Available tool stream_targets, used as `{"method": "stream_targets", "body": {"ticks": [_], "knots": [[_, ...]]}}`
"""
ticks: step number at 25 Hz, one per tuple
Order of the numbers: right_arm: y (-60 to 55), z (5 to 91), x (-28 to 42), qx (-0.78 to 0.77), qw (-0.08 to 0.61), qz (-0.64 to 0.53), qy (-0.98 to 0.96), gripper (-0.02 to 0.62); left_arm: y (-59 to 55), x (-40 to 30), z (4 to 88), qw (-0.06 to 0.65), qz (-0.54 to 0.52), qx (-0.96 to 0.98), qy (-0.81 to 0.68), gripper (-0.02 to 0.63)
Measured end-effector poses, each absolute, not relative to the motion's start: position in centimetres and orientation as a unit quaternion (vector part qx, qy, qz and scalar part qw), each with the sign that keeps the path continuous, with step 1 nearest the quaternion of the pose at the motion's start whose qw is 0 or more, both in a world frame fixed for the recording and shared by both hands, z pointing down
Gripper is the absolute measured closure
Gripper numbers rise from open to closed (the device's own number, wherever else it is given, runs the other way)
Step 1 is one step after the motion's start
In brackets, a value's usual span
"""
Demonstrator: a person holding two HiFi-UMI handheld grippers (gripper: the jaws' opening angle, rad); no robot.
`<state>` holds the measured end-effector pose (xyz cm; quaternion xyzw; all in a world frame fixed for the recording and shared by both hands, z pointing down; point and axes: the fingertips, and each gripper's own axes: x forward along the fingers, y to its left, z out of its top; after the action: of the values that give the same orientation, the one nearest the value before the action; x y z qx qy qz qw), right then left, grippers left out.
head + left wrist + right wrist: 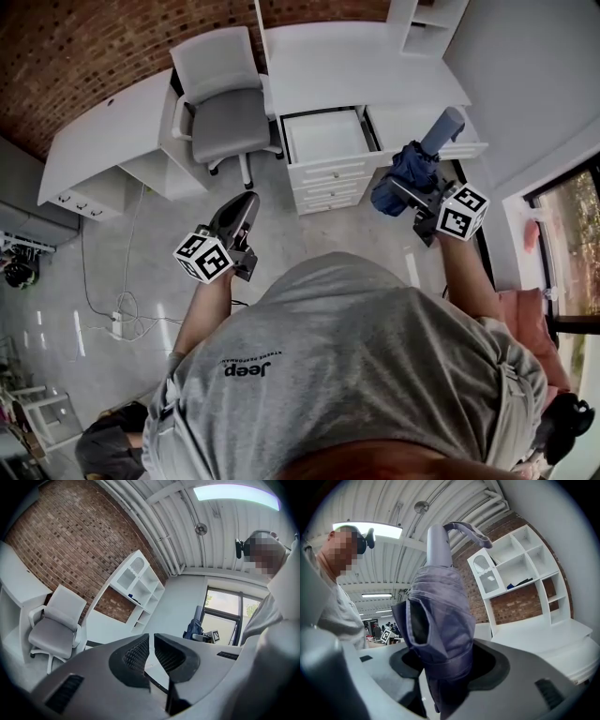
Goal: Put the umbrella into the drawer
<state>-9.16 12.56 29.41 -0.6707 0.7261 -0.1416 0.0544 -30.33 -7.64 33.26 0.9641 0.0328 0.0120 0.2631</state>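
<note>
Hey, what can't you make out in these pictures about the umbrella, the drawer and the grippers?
Right gripper view: the umbrella covers the pads of the right gripper, and its lower end vanishes between the jaws.
Head view: the umbrella overlaps the desk section right of the open drawer; whether that is a second open drawer is unclear.
Left gripper view: the dark item on the shelf unit is too small to name.

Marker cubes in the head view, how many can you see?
2. One marker cube rides on the left gripper, left of centre; a second cube rides on the right gripper, which grips the umbrella. None seems hidden.
</note>
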Motion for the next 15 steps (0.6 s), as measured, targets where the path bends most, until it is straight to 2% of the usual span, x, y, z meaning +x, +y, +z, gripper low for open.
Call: {"method": "stream_targets", "body": {"ticks": [15], "knots": [[8.6,29.3,-6.1,-0.687,0.038,-0.142,0.712,0.334,-13.2,-30.1,34.8,0.272,0.021,0.962,0.024,0.557]]}}
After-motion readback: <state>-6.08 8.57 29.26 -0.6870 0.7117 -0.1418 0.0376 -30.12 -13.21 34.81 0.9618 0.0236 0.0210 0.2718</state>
